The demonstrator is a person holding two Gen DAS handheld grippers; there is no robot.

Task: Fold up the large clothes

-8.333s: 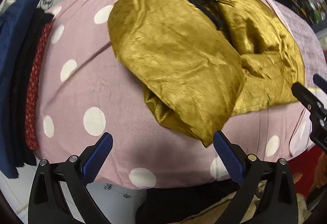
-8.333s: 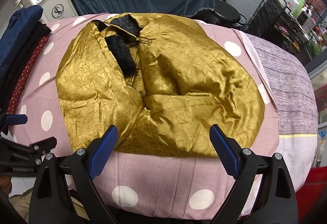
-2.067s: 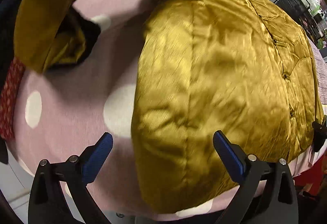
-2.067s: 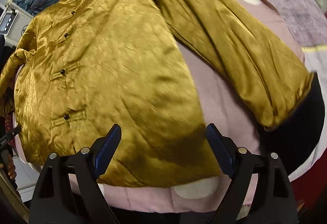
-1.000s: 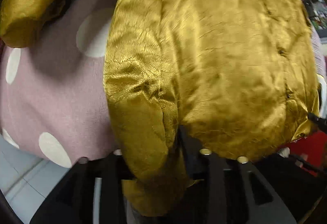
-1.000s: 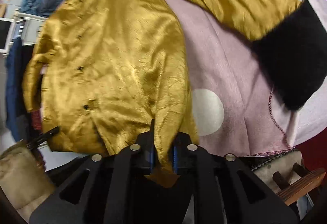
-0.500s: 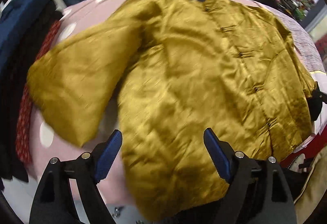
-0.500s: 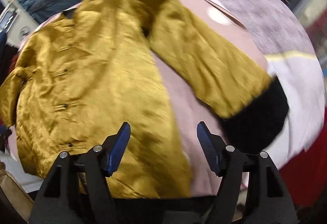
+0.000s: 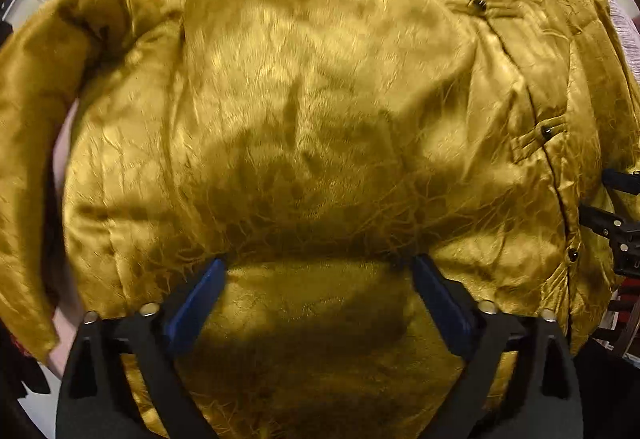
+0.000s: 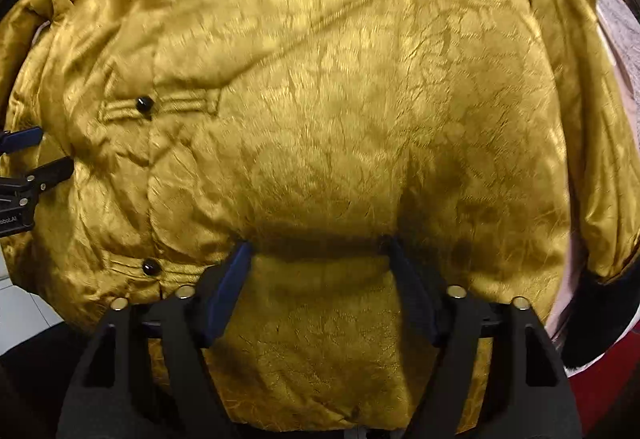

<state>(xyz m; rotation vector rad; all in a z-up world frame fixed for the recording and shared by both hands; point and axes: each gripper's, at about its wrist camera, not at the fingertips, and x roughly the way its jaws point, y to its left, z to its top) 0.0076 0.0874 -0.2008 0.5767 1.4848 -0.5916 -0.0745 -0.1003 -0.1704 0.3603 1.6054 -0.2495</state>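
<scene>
A shiny gold jacket (image 9: 320,79) with black knot buttons (image 10: 144,103) lies front up and fills both views. My left gripper (image 9: 318,261) points straight down at the jacket's lower left front. Its jaws are opening wide; fabric lies between the blue pads without being pinched. My right gripper (image 10: 317,242) stands the same way over the lower right front, jaws opening, cloth between the pads but not gripped. Each gripper shows at the edge of the other's view: right gripper (image 9: 604,195), left gripper (image 10: 40,153). The right sleeve (image 10: 580,79) ends in a black fur cuff (image 10: 600,319).
A pink sheet (image 9: 64,143) shows between the jacket's body and its left sleeve (image 9: 32,119). Grey-mauve bedding (image 10: 616,19) lies to the right. Something red (image 10: 600,391) sits below the bed's edge, and white floor (image 10: 20,311) shows at the left.
A second ago both grippers were shut on the jacket's hem. They have let it go, opened wide and come down close over the jacket's lower front.
</scene>
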